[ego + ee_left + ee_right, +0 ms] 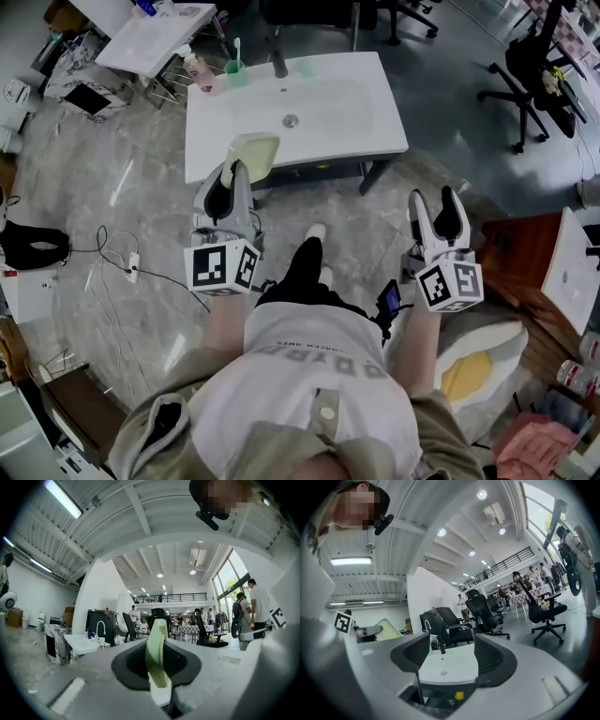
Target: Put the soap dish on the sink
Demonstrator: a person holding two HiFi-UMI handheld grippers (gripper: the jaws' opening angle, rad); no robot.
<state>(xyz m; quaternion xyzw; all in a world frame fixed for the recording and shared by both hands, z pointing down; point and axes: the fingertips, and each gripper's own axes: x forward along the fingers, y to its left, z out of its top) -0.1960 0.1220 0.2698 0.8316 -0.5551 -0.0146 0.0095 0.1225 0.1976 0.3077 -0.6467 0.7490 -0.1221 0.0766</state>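
My left gripper is shut on a pale green soap dish, held on edge just over the near left edge of the white sink. In the left gripper view the soap dish stands upright, clamped between the dark pads. My right gripper hangs open with nothing in it, to the right of the sink and nearer to me. In the right gripper view the white sink shows through the gap of the right gripper, and the soap dish appears far left.
On the sink's back edge stand a tap, a green cup with a toothbrush and a pink bottle. An office chair is at the right, a wooden cabinet near my right hand. Cables lie on the floor.
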